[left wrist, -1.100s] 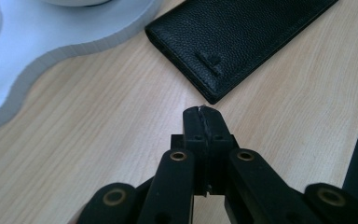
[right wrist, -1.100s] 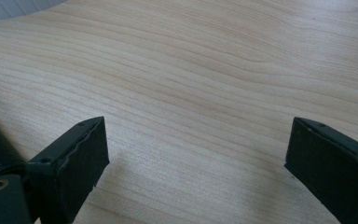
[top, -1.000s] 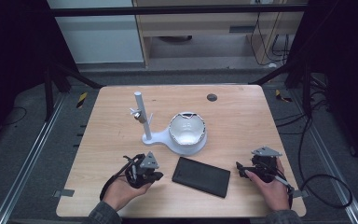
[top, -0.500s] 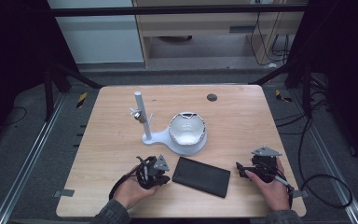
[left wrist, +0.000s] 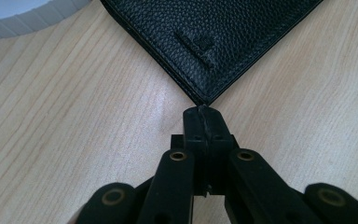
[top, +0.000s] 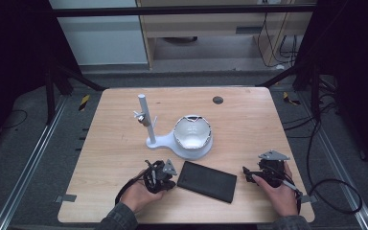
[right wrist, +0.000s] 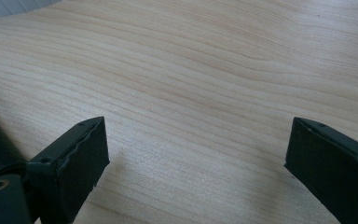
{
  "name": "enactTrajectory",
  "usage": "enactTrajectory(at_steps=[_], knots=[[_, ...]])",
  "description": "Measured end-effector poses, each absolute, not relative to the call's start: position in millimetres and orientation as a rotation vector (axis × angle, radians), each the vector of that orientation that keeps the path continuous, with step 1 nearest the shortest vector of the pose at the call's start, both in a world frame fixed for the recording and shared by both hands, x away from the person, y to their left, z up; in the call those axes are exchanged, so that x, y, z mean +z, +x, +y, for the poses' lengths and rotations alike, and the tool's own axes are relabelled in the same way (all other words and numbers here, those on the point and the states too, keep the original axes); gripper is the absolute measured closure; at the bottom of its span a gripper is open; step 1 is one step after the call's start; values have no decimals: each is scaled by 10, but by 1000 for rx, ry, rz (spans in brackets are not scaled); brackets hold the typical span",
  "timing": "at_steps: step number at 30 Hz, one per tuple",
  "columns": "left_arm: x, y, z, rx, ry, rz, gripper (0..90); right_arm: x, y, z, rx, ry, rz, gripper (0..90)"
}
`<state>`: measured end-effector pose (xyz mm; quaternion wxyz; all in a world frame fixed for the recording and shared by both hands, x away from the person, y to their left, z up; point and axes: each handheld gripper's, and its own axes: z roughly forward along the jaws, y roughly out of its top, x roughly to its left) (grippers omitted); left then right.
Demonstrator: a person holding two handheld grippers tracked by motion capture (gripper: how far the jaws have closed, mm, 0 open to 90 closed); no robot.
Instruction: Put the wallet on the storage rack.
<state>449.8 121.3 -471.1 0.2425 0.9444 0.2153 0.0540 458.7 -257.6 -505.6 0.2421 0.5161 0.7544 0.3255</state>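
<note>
- My left gripper [left wrist: 204,111] has its jaws pressed together with nothing between them, the tips right at the near corner of the black leather wallet [left wrist: 223,37], which lies flat on the worktop [top: 249,120] between my two hands
- With the jaws closed like this, I could only nudge that corner; a push would likely slide or spin the wallet towards the white stand [top: 184,141] behind it rather than lift it
- If I try to wedge under the corner, the tips may scrape the wood or skate over the grained leather
- My right gripper [right wrist: 196,154] is spread wide over bare wood, apart from the wallet's far end, so nothing braces the wallet against a shove from the left
- There is a small embossed mark on the leather in the left gripper view; it looks like a short brand stamp, but I can't read the letters
</note>
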Motion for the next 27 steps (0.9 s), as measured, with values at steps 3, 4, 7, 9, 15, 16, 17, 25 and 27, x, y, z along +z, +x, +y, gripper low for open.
enactTrajectory(at_steps=[3,4,7,9,15,16,17,25,27], knots=[[-4711,4503,1210,146,2585,587,897,-5055,4586,-2574,892,1412,2061,60],[-4712,4502,1204,147,2584,586,897,-5051,4583,-2569,896,1420,2063,60],[-4714,4502,1200,147,2588,585,897,-5053,4585,-2572,892,1412,2061,60],[-4717,4508,1204,146,2588,586,897,-5052,4585,-2572,898,1418,2059,60],[-4748,4516,1203,137,2590,586,897,-5050,4585,-2565,899,1416,2061,60],[-4755,4514,1194,136,2582,588,896,-5046,4585,-2571,897,1411,2058,60],[-4755,4514,1194,136,2582,588,896,-5046,4585,-2571,897,1411,2058,60],[-4690,4514,1234,153,2514,592,897,-4999,4564,-2580,930,1410,2040,65],[-4674,4512,1240,160,2490,589,897,-4987,4557,-2577,937,1401,2038,68]])
